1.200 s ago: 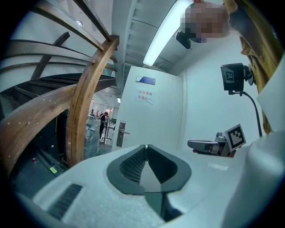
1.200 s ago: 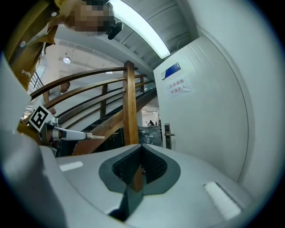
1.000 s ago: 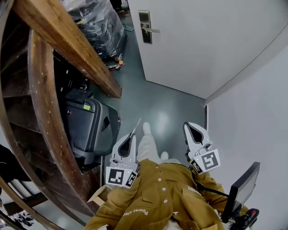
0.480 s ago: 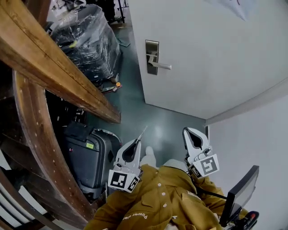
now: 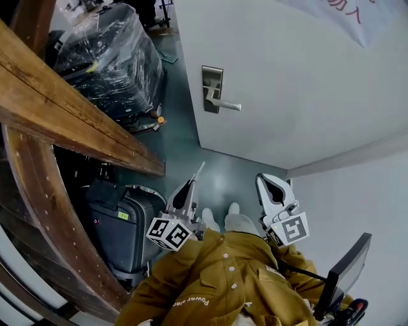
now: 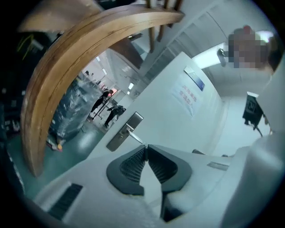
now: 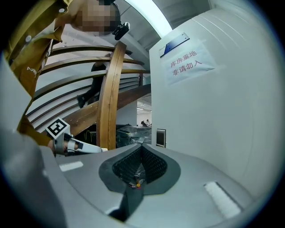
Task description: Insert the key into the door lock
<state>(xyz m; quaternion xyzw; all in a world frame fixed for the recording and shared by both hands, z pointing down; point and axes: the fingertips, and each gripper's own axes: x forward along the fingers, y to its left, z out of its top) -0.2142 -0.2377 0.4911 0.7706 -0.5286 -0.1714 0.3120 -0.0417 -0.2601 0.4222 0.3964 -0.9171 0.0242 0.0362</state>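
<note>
The left gripper (image 5: pixel 190 183) is pinching a thin silver key (image 5: pixel 198 170), the brushed-steel lock plate (image 5: pixel 211 90) waiting well ahead on the white door (image 5: pixel 293 76); the right gripper (image 5: pixel 266 182) is sitting closed, empty. A tilted key could jam there.

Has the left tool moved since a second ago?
Yes. The left tool has come nearer the door handle: the gap between them in the head view is smaller.

Door sign (image 5: pixel 338 19) cut by the top edge; lock plate (image 5: pixel 213 79) detail too small.
</note>
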